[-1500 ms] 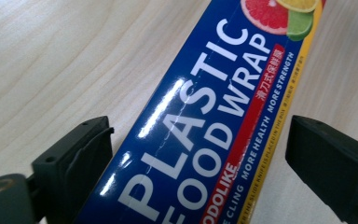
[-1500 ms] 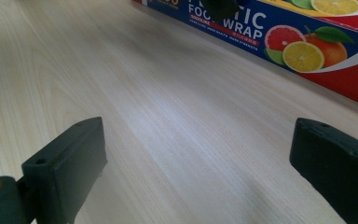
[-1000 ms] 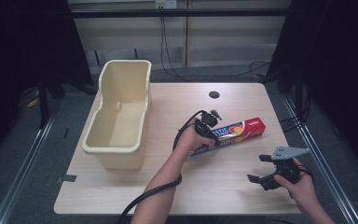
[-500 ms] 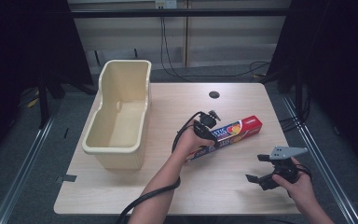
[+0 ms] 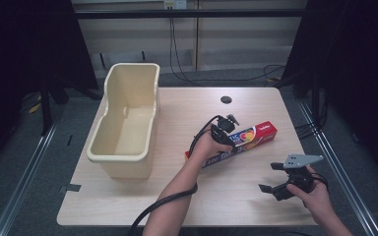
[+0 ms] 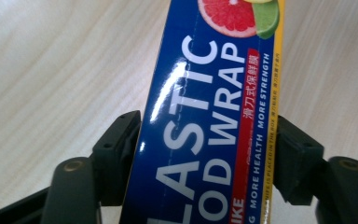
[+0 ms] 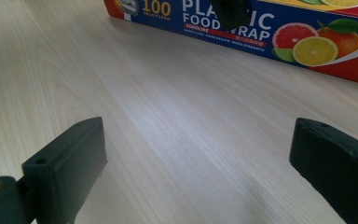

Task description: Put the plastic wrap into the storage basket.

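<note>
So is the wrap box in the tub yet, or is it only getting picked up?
Not in yet. The left gripper has its jaws closed on the sides of the plastic wrap box, which seems to lie on the table. The tub holds nothing. The right gripper waits open nearby. If the tub is the goal, lifting and carrying remain.

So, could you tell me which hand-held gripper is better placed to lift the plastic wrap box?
Left. The left hand-held gripper already has its jaws on both sides of the plastic wrap box, while the right hand-held gripper sits open over bare table, apart from the box.
</note>
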